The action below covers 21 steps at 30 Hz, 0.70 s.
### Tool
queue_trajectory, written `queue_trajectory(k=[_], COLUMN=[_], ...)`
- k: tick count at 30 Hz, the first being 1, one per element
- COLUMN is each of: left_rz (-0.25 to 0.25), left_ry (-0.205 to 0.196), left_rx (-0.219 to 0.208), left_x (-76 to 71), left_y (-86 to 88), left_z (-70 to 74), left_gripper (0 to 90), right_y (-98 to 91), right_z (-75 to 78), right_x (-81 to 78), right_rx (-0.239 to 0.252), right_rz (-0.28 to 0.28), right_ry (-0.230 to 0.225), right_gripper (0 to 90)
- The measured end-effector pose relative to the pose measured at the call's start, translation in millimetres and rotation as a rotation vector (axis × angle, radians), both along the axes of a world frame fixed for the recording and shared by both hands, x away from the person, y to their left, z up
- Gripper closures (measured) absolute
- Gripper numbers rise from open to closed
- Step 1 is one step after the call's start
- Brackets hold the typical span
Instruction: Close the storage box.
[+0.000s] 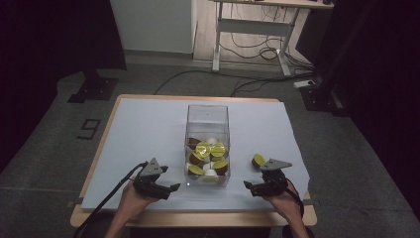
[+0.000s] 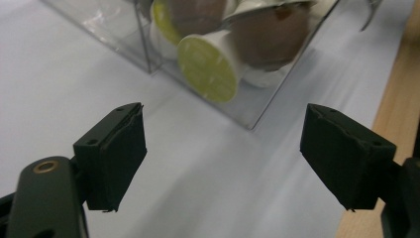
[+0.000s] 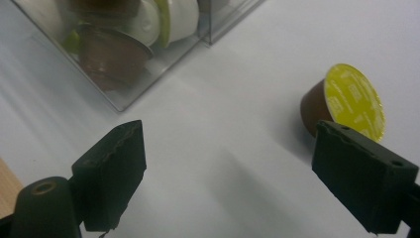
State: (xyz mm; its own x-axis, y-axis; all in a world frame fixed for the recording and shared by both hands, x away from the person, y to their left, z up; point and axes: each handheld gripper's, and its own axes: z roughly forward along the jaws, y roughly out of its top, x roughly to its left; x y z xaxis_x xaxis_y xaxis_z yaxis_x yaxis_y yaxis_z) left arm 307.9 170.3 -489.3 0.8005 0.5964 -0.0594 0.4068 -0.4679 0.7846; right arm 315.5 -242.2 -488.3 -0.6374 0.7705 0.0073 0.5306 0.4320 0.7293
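Observation:
A clear plastic box (image 1: 207, 119) stands in the middle of the white mat and holds several coffee capsules (image 1: 210, 151), brown and white with yellow-green lids. One brown capsule with a yellow lid (image 1: 258, 160) lies on its side on the mat to the right of the box. My left gripper (image 1: 168, 179) hovers open at the box's near left corner, nothing between its jaws; the box (image 2: 198, 44) and a white capsule (image 2: 210, 64) sit ahead of it. My right gripper (image 1: 251, 185) is open too, near the box's right front, with the loose capsule (image 3: 346, 101) beyond its right jaw.
The white mat (image 1: 143, 134) covers a wooden table (image 1: 198, 218) whose front edge runs close under both hands. Cables trail from the grippers off the near edge. On the floor beyond stand a desk frame (image 1: 252, 29) and loose wires.

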Motion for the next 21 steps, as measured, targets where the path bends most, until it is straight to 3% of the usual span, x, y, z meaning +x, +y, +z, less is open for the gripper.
queue_trajectory(k=[12, 21], left_rz=[-0.030, -0.057], left_ry=[-0.030, -0.040], left_rx=[0.003, -0.004], left_x=[-1.6, -0.6], left_y=[-10.2, -16.8], left_z=[8.0, 10.6], left_gripper=[24.4, 37.5], right_y=[14.3, 28.8], right_z=[8.4, 16.8], right_x=[-3.5, -6.5], right_rx=[0.022, 0.038], right_rz=[0.076, 0.131], right_ry=[0.009, -0.003], right_gripper=[24.5, 35.5])
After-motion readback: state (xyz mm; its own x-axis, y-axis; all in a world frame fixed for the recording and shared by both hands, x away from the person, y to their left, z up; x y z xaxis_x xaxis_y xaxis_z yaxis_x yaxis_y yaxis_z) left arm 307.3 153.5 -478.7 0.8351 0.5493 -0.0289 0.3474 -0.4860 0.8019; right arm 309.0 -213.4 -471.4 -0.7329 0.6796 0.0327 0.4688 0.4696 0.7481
